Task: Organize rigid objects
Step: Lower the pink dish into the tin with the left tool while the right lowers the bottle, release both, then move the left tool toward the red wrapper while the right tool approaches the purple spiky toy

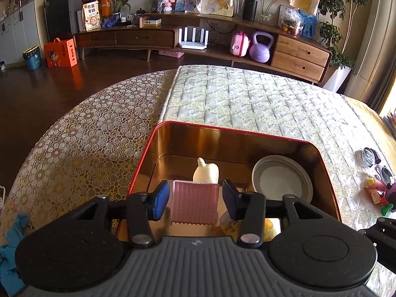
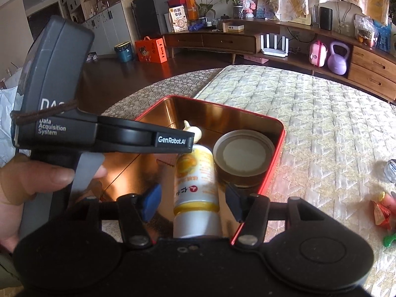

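A red-rimmed tin box (image 1: 222, 130) with a gold inside sits on the quilted table; it also shows in the right wrist view (image 2: 279, 148). In it lie a cream garlic-shaped piece (image 1: 206, 172), a round lidded tin (image 1: 282, 179) and a yellow drink can (image 2: 195, 190). My left gripper (image 1: 195, 200) is open over the box, and a pink ribbed block (image 1: 195, 204) stands between its fingers without touching them. My right gripper (image 2: 194, 203) is open around the drink can, pads apart from it. The left gripper's body (image 2: 57, 113) crosses the right wrist view.
Small toys and a wrapper (image 1: 378, 188) lie on the table at the right; they also show in the right wrist view (image 2: 383, 210). A lace cloth (image 1: 81, 143) covers the table's left side. A wooden TV cabinet (image 1: 198, 39) stands beyond the table.
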A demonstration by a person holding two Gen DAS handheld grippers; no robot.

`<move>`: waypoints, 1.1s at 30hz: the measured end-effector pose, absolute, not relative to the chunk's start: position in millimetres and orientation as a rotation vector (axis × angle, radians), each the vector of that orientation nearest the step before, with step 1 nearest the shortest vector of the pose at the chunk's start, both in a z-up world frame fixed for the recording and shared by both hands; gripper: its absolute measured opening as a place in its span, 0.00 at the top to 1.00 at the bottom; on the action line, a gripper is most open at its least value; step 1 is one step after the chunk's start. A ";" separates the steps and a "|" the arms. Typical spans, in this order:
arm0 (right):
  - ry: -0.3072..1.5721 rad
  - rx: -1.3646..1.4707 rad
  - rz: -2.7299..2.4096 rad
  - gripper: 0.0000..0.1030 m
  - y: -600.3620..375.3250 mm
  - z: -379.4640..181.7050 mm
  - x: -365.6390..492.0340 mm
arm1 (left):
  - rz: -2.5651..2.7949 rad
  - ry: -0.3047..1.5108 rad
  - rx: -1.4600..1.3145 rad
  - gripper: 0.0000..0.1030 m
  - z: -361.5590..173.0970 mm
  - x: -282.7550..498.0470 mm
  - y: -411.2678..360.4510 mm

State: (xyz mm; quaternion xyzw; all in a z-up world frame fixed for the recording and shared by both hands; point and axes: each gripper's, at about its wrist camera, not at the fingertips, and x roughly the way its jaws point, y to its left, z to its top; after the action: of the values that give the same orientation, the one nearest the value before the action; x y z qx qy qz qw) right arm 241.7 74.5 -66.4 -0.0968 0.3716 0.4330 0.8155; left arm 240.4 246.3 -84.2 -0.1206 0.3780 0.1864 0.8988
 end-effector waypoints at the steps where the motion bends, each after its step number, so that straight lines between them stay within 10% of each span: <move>1: 0.791 -0.202 0.919 0.43 72.4 -65.0 240.3 | 0.389 0.776 -0.257 0.41 -82.7 238.0 246.4; 33: 0.690 -0.075 0.767 0.09 -76.9 -21.1 181.3 | 0.216 0.714 -0.246 0.25 -31.6 164.1 147.8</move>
State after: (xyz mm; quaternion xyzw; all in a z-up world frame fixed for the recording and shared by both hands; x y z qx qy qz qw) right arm 181.3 -76.9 -21.1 -0.0357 0.3300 0.3667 0.8691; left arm 164.1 147.8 -31.6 -0.1199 0.3479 0.1053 0.9239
